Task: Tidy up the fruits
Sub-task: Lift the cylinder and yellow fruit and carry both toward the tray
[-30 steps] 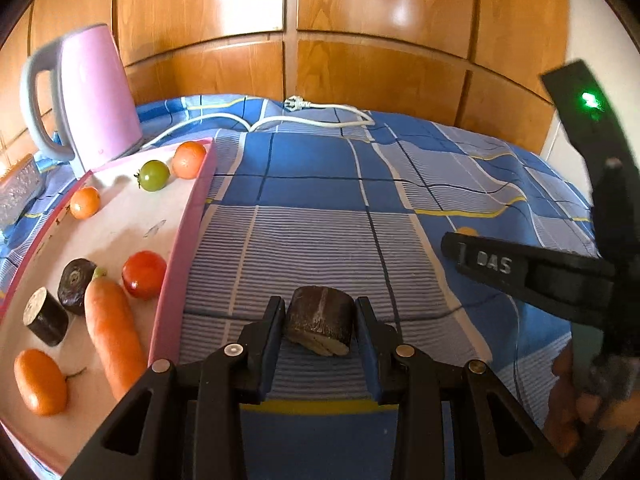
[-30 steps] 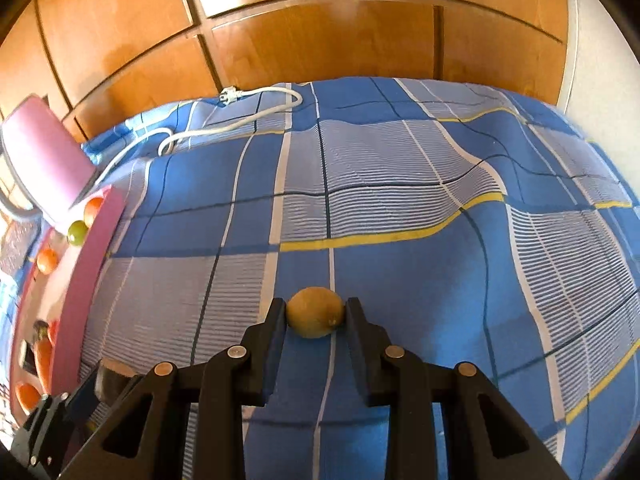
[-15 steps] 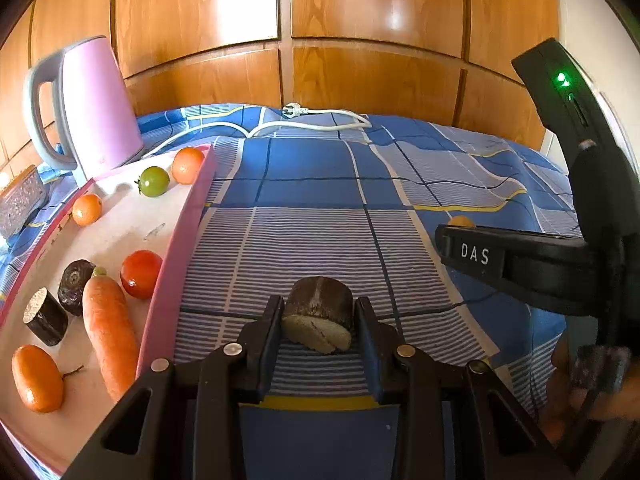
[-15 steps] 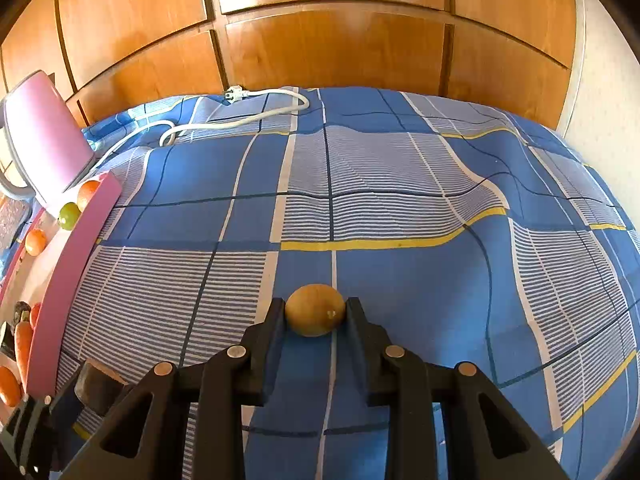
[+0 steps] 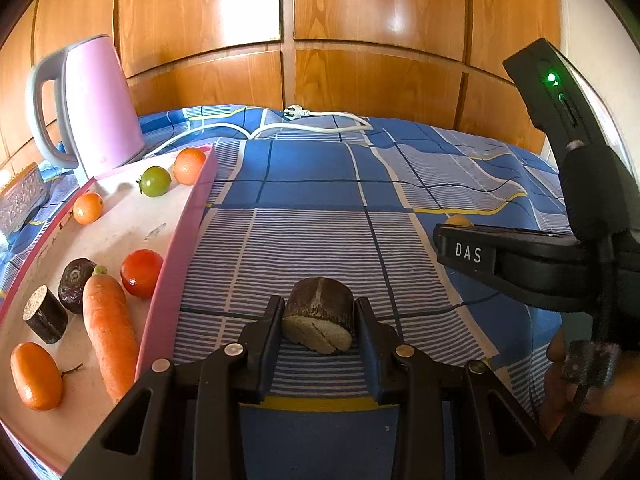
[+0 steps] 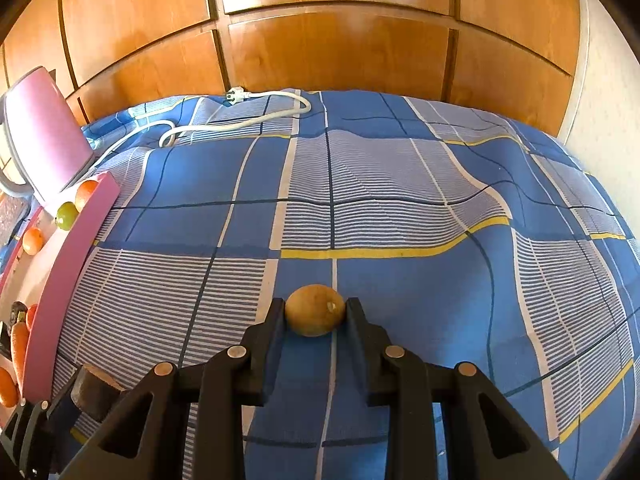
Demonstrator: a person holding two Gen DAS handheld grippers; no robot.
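Note:
My left gripper (image 5: 318, 320) is shut on a dark brown cut stub with a pale cut face (image 5: 319, 314), held above the blue checked cloth just right of the pink tray (image 5: 176, 276). The tray holds a carrot (image 5: 106, 332), red tomato (image 5: 141, 273), green tomato (image 5: 155, 181), several small oranges and two dark pieces. My right gripper (image 6: 316, 314) is shut on a small yellow-brown round fruit (image 6: 315, 309) over the cloth; it also shows at the right of the left wrist view (image 5: 500, 258). The left gripper and its stub show at the lower left of the right wrist view (image 6: 94, 392).
A pink kettle (image 5: 96, 108) stands behind the tray, its white cord and plug (image 5: 304, 120) lying across the back of the cloth. A patterned box (image 5: 22, 200) sits at the far left. Wooden panels (image 5: 360, 40) close the back.
Both grippers keep their hold. The left view has tilted up slightly, and the right gripper has shifted a little towards the tray side.

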